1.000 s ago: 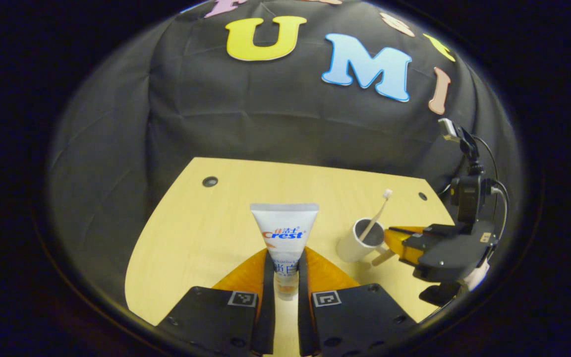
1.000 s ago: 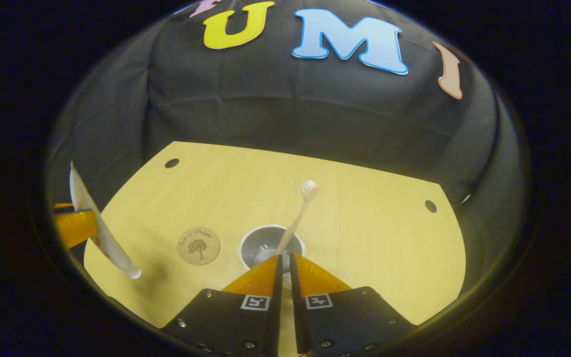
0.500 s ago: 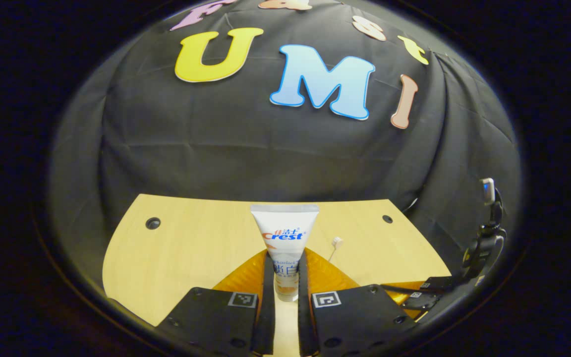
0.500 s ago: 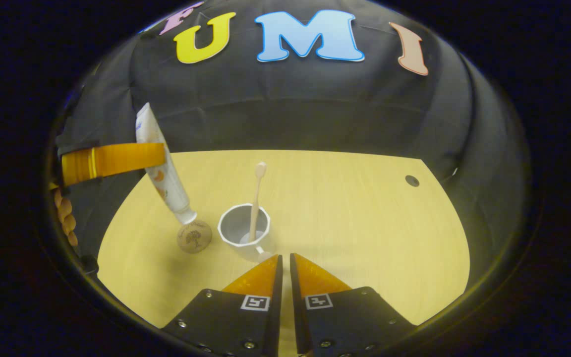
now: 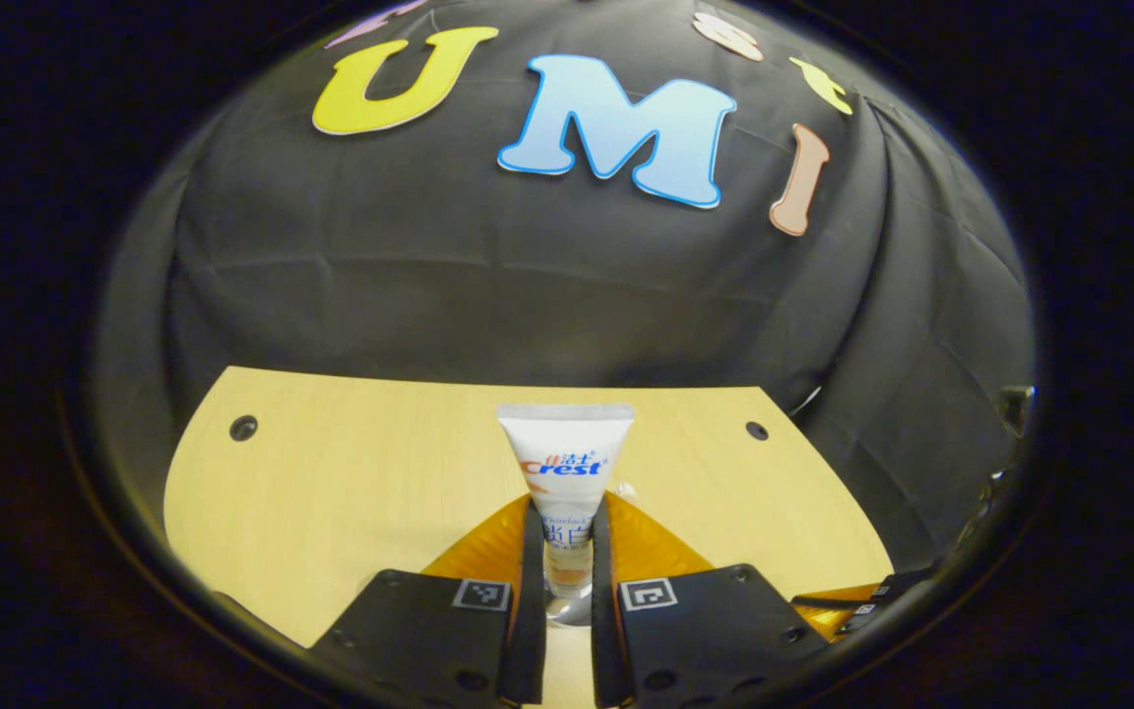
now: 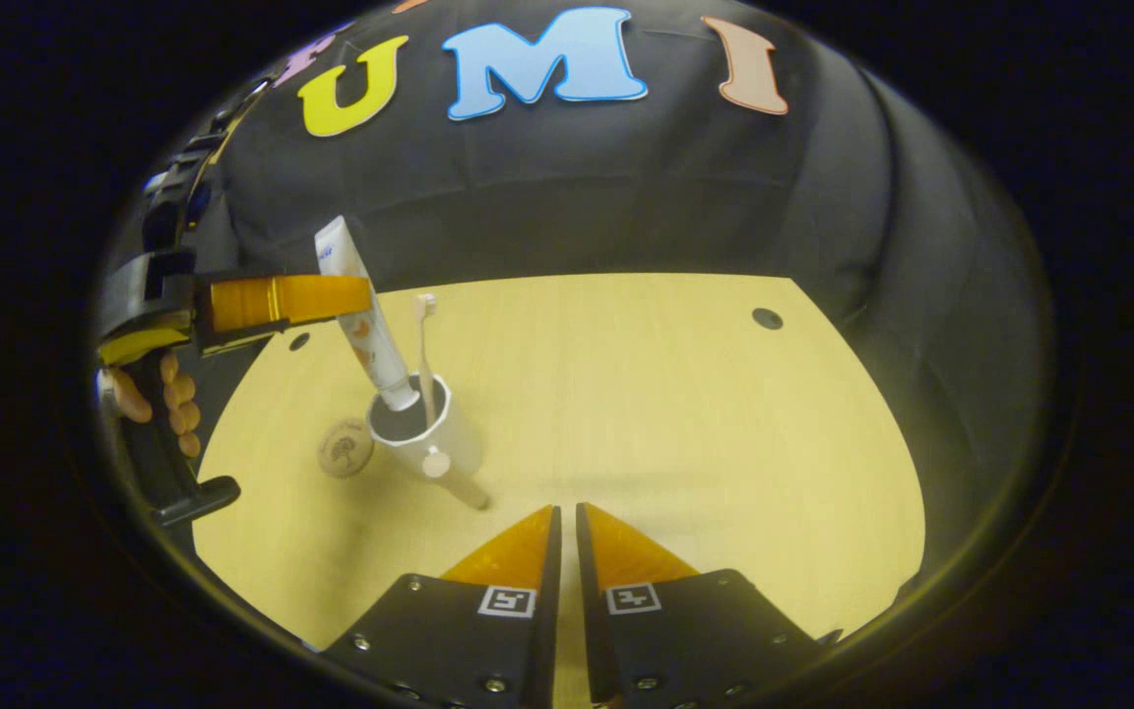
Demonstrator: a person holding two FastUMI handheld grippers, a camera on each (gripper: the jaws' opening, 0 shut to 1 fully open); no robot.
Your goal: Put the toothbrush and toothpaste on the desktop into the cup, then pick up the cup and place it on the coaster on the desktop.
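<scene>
My left gripper (image 5: 564, 537) is shut on the white toothpaste tube (image 5: 567, 471), crimped end up. In the right gripper view that tube (image 6: 362, 325) hangs cap-down, its cap at the mouth of the white cup (image 6: 439, 433), with the left gripper (image 6: 355, 298) gripping its upper part. The toothbrush (image 6: 422, 345) stands in the cup, bristles up. The cup has a handle pointing toward the table's front. A round wooden coaster (image 6: 345, 448) lies just left of the cup. My right gripper (image 6: 565, 522) is shut on nothing, low over the table, nearer than the cup.
The pale wooden table (image 6: 675, 414) has small dark holes near its far corners (image 6: 767, 318). A person's hand (image 6: 168, 404) holds the left gripper's handle at the left edge. Black cloth walls stand close behind the table.
The left gripper carried the toothpaste rightward and down until its cap reached the cup's mouth. The right gripper drew back and to the right from the cup, still shut.
</scene>
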